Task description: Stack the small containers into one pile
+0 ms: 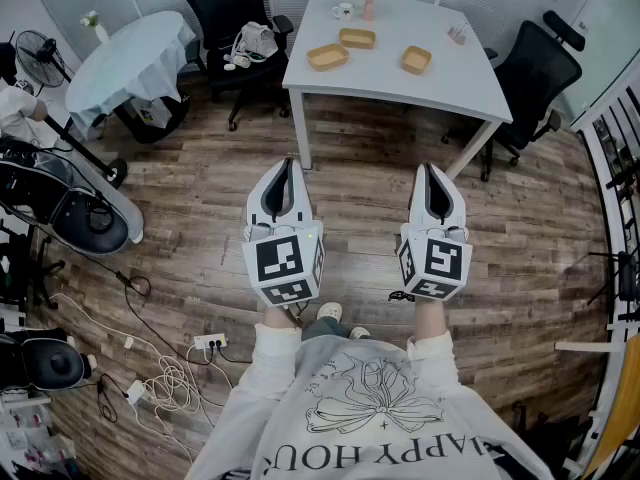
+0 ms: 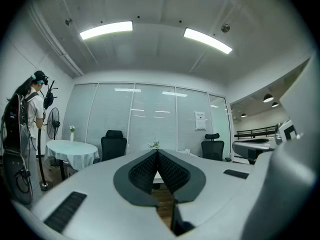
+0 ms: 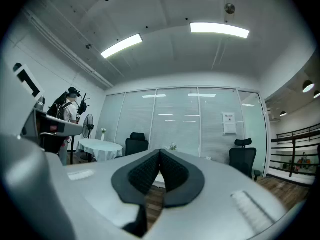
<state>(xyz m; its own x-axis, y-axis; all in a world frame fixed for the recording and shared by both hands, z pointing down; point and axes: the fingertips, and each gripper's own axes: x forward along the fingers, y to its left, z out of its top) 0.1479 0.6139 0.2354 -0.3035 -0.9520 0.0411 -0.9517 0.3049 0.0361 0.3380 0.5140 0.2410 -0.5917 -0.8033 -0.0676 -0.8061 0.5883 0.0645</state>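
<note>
Left hand-held gripper [image 1: 288, 166] & right hand-held gripper [image 1: 428, 170] hung clenched, empty, over wood floor [image 1: 360, 218], short of counter [image 1: 400, 88]. Sat apart on counter, unstacked: left container [image 1: 327, 57], rear container [image 1: 357, 38], right container [image 1: 416, 60]; vase [image 1: 368, 9] at far edge.

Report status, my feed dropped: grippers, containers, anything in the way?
Left gripper and right gripper shut, empty, held over the floor. Three containers lie apart on the white table, none stacked. Chairs flank the table, not the path.
</note>
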